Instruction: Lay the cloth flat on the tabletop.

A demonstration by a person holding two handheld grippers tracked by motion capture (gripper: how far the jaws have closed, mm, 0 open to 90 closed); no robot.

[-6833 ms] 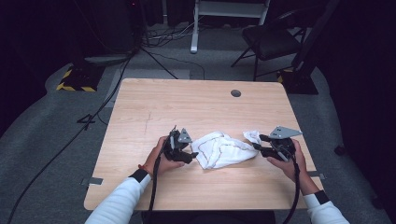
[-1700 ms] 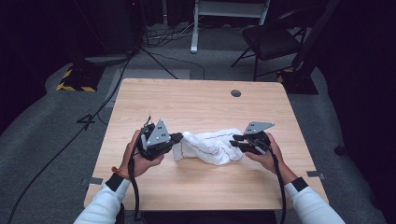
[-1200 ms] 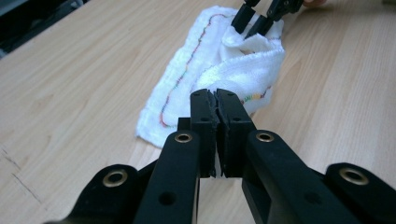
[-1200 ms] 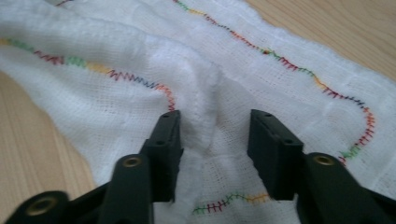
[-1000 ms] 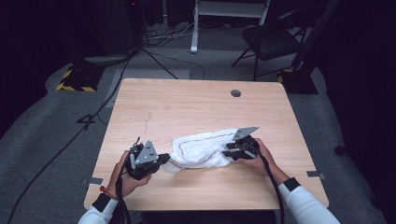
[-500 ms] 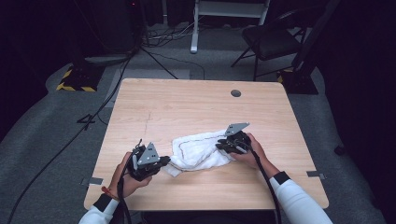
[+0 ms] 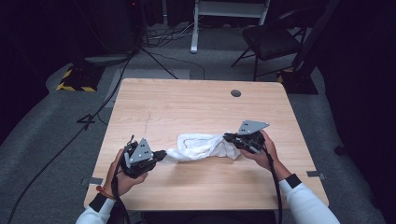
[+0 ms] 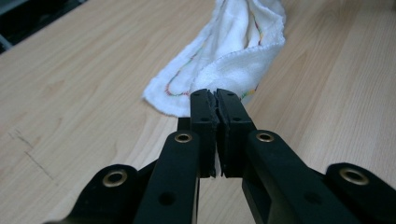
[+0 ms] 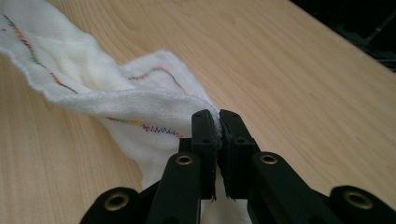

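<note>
While each hand-held gripper, left point(image 7: 161, 153) and right point(image 7: 227, 136), pinches one end of the white towel point(image 7: 201, 146), a shallow bite could slip free when stretched.

- A white cloth point(image 7: 201, 147) lies stretched out on the wooden table point(image 7: 196, 107).
- The left gripper point(image 7: 161, 154) pinches one end.
- The right gripper point(image 7: 228, 137) has just been closing and pinches the other end.
</note>
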